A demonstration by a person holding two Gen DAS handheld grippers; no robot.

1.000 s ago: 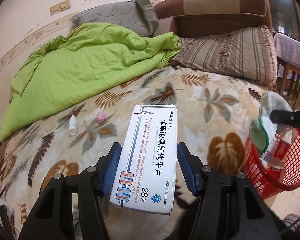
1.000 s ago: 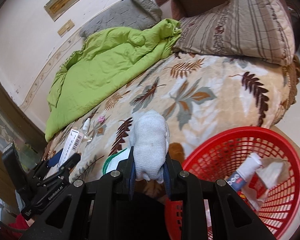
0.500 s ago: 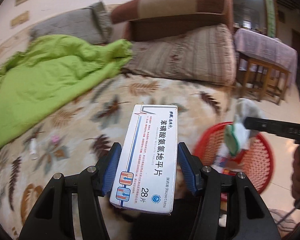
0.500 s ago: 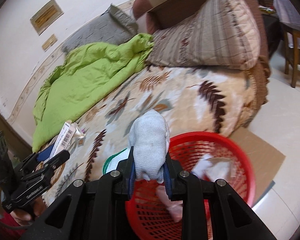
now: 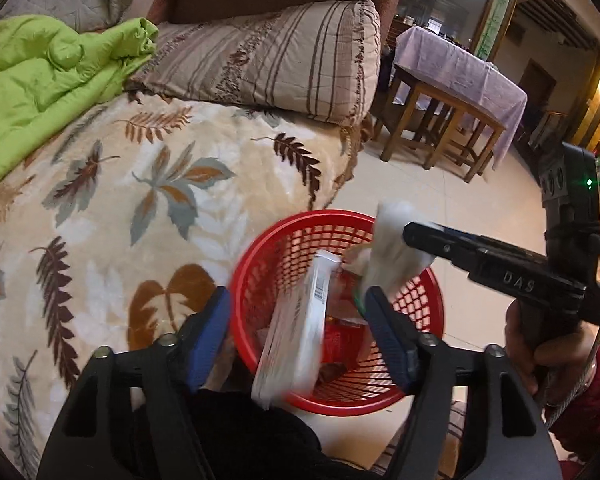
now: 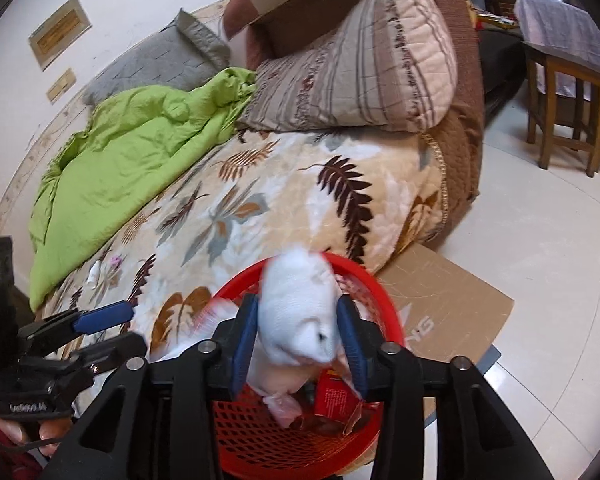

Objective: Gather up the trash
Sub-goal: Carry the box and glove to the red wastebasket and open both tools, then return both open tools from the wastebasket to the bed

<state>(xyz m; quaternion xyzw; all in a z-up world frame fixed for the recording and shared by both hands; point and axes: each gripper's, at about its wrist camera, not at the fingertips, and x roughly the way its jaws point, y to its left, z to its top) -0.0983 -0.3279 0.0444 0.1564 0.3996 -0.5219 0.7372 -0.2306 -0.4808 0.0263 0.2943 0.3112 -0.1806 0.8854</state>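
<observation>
A red mesh basket (image 5: 320, 216) (image 6: 284, 440) stands on the floor against the bed, with wrappers inside. My left gripper (image 5: 296, 300) (image 6: 108, 328) is open above it. The white medicine box (image 5: 296, 336) hangs blurred between its spread jaws, loose, over the basket. My right gripper (image 6: 298, 304) (image 5: 420, 236) is open over the basket's far side. A white cloth bundle (image 6: 300, 312) (image 5: 392, 248) sits blurred between its jaws, which stand apart from it.
On the leaf-patterned bed cover (image 5: 140, 184) lie a small white bottle (image 6: 95, 276) and a pink scrap (image 6: 116, 259). A green quilt (image 6: 132, 152) and striped pillow (image 5: 268, 60) fill the back. Cardboard (image 6: 440, 300) lies on the floor; a wooden table (image 5: 440, 120) stands right.
Both grippers swung from the bed to above the basket. The left jaws opened and let the box go; the right jaws spread off the cloth bundle.
</observation>
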